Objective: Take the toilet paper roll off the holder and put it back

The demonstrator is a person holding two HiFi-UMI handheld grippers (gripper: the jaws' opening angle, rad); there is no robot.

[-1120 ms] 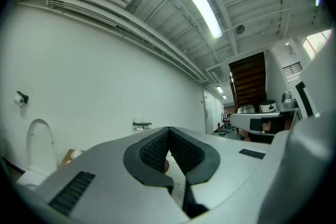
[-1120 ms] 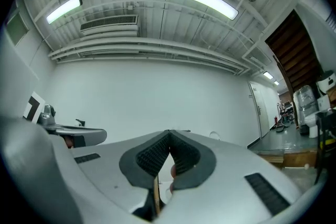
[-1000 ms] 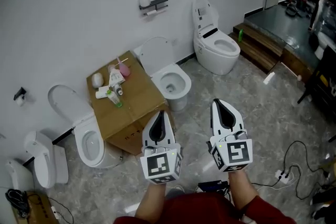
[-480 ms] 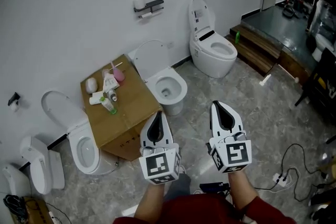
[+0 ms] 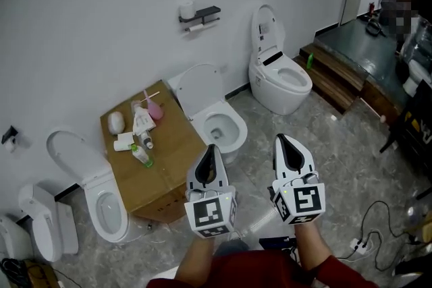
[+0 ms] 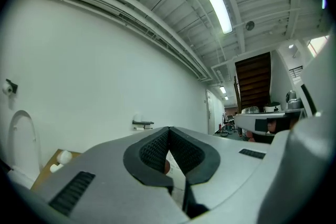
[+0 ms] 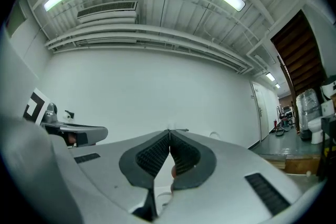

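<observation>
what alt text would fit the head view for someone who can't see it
The left hand-held gripper and right hand-held gripper, both shut and empty, point toward a white wall where a toilet paper roll sits on the holder. Below stand toilets and a cardboard box topped with toiletries.

I note the holder (image 5: 206, 12) — a dark, shelf-type bracket fixed level on the white wall, upper centre of the head view. A white toilet paper roll (image 5: 187, 10) stands upright on its left end. A smaller white piece (image 5: 195, 28) hangs just under the shelf; I cannot identify it at this range. The left gripper view shows both small, left of centre — roll on top.
</observation>
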